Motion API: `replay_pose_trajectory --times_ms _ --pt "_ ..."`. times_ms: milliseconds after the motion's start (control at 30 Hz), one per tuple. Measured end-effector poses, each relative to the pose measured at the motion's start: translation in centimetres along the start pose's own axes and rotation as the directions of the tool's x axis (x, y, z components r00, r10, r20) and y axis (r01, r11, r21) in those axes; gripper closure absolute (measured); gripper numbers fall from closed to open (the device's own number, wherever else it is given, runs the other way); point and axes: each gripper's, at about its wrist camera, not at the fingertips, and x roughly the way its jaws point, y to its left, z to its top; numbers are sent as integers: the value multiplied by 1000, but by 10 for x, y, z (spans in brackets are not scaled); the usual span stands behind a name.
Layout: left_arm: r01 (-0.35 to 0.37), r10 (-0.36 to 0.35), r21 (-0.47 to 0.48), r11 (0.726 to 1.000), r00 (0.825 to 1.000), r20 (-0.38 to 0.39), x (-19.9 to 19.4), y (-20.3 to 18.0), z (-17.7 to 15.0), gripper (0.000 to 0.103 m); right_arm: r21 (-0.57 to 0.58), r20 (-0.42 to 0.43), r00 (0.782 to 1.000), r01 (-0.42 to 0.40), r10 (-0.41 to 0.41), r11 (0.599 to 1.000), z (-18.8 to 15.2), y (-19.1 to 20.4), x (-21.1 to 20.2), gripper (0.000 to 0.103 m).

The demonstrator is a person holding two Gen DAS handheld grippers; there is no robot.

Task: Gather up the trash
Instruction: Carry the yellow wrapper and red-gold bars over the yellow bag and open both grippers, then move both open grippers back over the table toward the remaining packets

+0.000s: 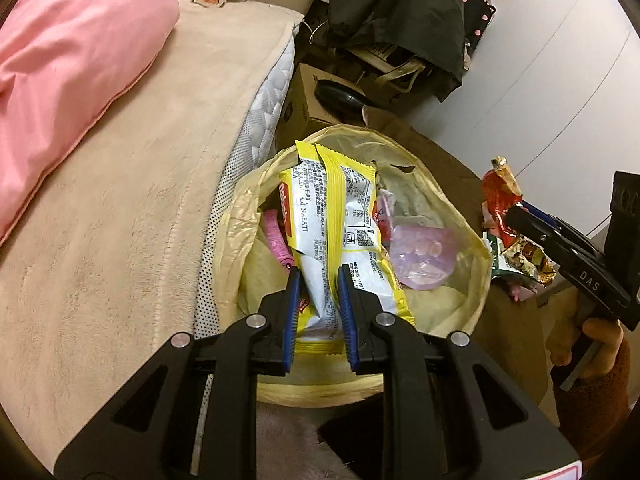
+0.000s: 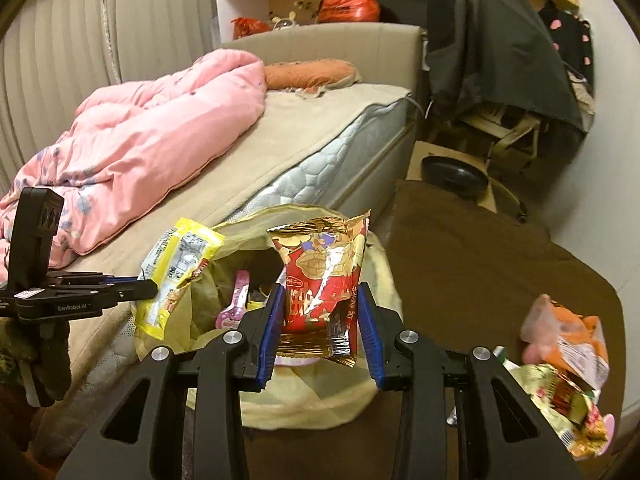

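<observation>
My left gripper (image 1: 319,270) is shut on a yellow and white wafer wrapper (image 1: 340,208), held over the open mouth of a bin lined with a pale yellow bag (image 1: 452,200). Inside the bin lie a purple plastic tray (image 1: 420,252) and a pink packet (image 1: 276,236). My right gripper (image 2: 321,287) is shut on a red and gold snack packet (image 2: 320,272), also above the bag-lined bin (image 2: 304,416). In the right wrist view the left gripper (image 2: 152,286) comes in from the left with the yellow wrapper (image 2: 180,264). In the left wrist view the right gripper (image 1: 514,212) shows at the right edge.
A bed with a beige blanket (image 1: 140,200) and pink duvet (image 1: 72,60) runs along the bin's left. More wrappers (image 2: 568,360) lie on the brown cloth (image 2: 480,260) to the right. Behind stand a cardboard box (image 1: 308,104) and a chair draped in dark fabric (image 1: 400,12).
</observation>
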Motion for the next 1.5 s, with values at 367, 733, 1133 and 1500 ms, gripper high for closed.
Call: replay_pose_trajectory --times_ms 367,733,1133,1500 --pt "46 -45 15 999 998 -51 25 1 4 85 -4 -38 999 -4 4 1000 6 5 28 69" --pt "40 -39 9 999 996 -82 47 6 14 85 -4 -75 996 -42 42 999 3 14 57 69" --pt "19 -18 11 1000 998 -57 46 7 26 60 26 -94 993 -66 68 997 2 10 77 59" --pt "-97 98 -10 995 989 114 -2 8 46 57 61 -22 999 -25 26 998 -2 -8 40 44"
